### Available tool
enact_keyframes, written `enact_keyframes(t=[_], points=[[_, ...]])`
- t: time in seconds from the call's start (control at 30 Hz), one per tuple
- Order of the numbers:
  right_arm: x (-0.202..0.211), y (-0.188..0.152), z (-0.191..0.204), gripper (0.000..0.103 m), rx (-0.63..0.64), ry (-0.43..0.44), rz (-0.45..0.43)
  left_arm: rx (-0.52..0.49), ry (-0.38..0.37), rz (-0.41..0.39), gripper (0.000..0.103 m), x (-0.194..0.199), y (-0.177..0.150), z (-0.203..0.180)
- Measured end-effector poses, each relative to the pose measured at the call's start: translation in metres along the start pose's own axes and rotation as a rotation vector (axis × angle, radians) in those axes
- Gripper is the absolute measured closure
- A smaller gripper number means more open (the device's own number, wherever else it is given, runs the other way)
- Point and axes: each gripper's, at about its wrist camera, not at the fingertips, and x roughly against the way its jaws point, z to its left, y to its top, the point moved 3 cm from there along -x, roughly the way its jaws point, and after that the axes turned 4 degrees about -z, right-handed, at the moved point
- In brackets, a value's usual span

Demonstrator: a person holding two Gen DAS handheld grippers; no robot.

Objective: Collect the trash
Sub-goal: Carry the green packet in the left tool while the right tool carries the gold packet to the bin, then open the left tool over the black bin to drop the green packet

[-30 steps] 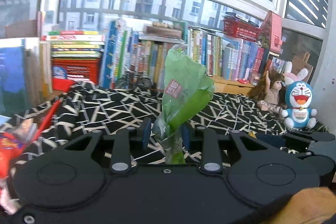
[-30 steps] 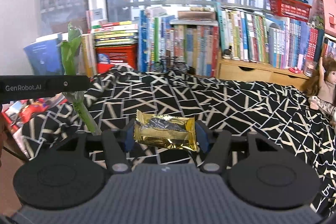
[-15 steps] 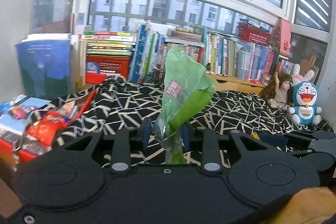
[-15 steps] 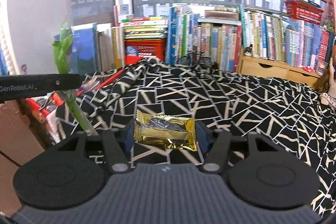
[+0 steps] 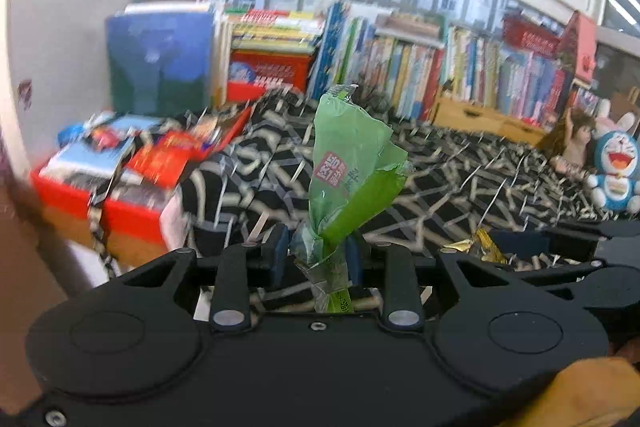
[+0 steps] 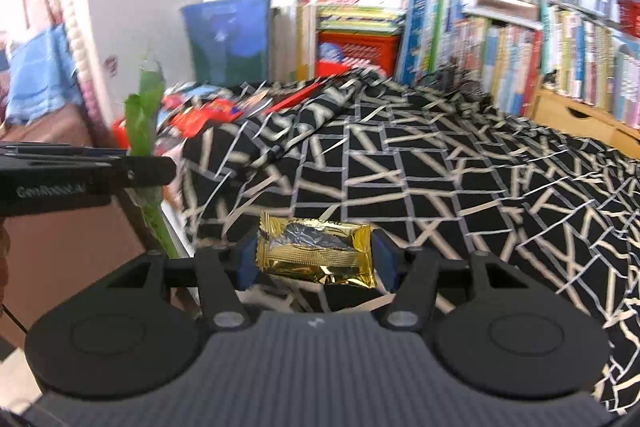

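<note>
A crumpled green plastic wrapper point(image 5: 352, 167) stands upright between the blue pads of my left gripper point(image 5: 318, 255), which is shut on its twisted lower end. A gold foil wrapper point(image 6: 316, 253) lies crosswise in my right gripper point(image 6: 316, 259), whose pads press on its two short ends. In the right wrist view the left gripper point(image 6: 80, 175) shows at the left edge with the green wrapper point(image 6: 142, 119) sticking up from it. In the left wrist view the right gripper point(image 5: 568, 239) shows at the right with a bit of gold foil point(image 5: 484, 247).
Both grippers hang over the left edge of a bed with a black and cream patterned cover point(image 6: 440, 167). A red box with magazines point(image 5: 120, 179) sits beside it. Books point(image 6: 480, 47) line the window sill; a doll and a blue plush toy point(image 5: 616, 167) stand at right.
Both grippers have swung to the left and dipped a little, each keeping its wrapper. The bed's left edge, the red box and the white wall have come into view.
</note>
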Motion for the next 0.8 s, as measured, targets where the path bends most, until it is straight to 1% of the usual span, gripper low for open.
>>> enact_keyframes(t=[0.1, 0.17, 0.27, 0.4, 0.53, 0.77, 0.8], points=[[-0.006, -0.009, 0.016, 0.042, 0.039, 0.040, 0.038, 0.027, 0.026, 0.040, 0.074, -0.001, -0.022, 0.011], [-0.007, -0.015, 0.027, 0.042, 0.072, 0.071, 0.060, 0.040, 0.042, 0.081, 0.074, -0.003, -0.036, 0.019], [-0.008, -0.020, 0.038, 0.042, 0.113, 0.105, 0.073, 0.042, 0.062, 0.133, 0.074, -0.010, -0.057, 0.027], [-0.011, -0.021, 0.042, 0.042, 0.137, 0.122, 0.085, 0.062, 0.076, 0.183, 0.074, -0.020, -0.076, 0.034], [-0.014, -0.021, 0.040, 0.042, 0.144, 0.116, 0.092, 0.067, 0.081, 0.202, 0.074, -0.030, -0.083, 0.035], [-0.019, -0.028, 0.035, 0.042, 0.140, 0.118, 0.131, 0.075, 0.090, 0.241, 0.074, -0.049, -0.084, 0.036], [-0.021, -0.029, 0.034, 0.042, 0.133, 0.119, 0.138, 0.077, 0.097, 0.246, 0.071, -0.052, -0.084, 0.037]])
